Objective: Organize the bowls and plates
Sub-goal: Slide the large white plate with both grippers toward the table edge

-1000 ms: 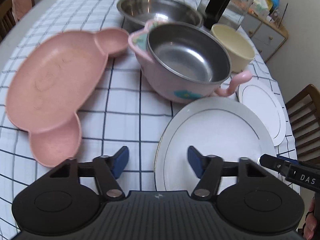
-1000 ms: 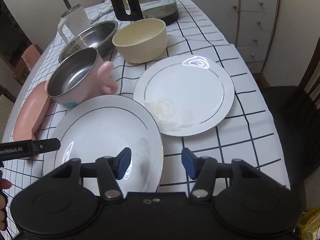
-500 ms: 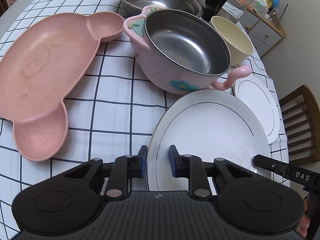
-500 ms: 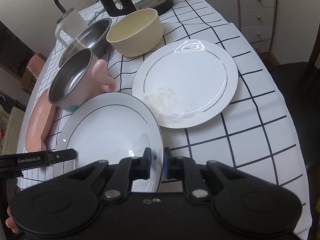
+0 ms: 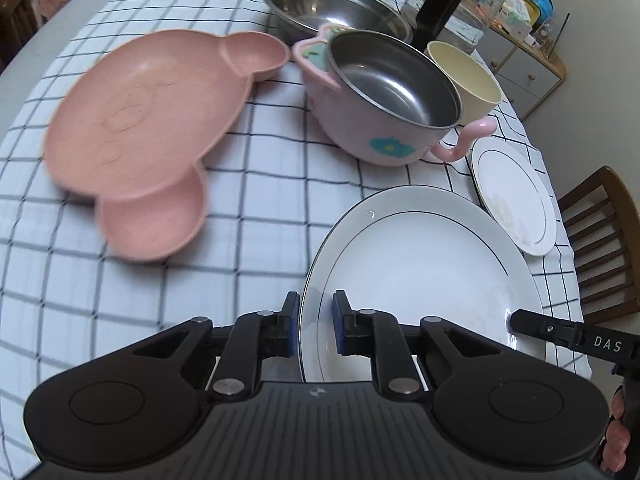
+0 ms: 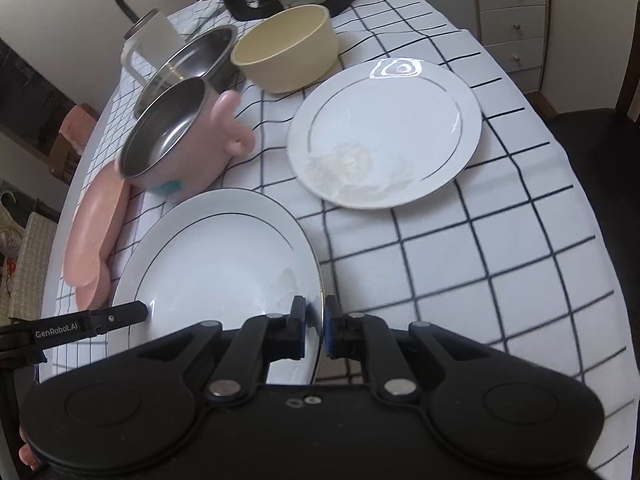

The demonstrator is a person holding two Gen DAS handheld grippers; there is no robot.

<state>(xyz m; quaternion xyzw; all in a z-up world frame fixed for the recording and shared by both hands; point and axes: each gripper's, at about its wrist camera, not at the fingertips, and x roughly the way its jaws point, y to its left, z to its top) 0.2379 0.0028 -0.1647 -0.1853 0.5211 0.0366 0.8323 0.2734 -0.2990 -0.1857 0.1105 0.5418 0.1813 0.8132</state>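
Left to right on the checked tablecloth [image 5: 248, 208]: pink bear-shaped tray [image 5: 136, 136], slightly blurred, far left; then pink bowl with steel liner [image 5: 384, 100] with a steel mixing bowl [image 5: 332, 8] behind it; cream bowl [image 5: 464, 76] just right of the pink one. Near edge: large white plate [image 5: 420, 280], its right rim close to a smaller white plate [image 6: 384, 132] with a faint floral print; whether the two rims touch is hard to tell. Left gripper [image 5: 314, 322] is clamped on the large plate's left rim, jaws just closed in, one pad on each face. Right gripper [image 6: 314, 328] is pinched tight on the same plate's right rim. The plate looks tipped slightly off the cloth, not certain.
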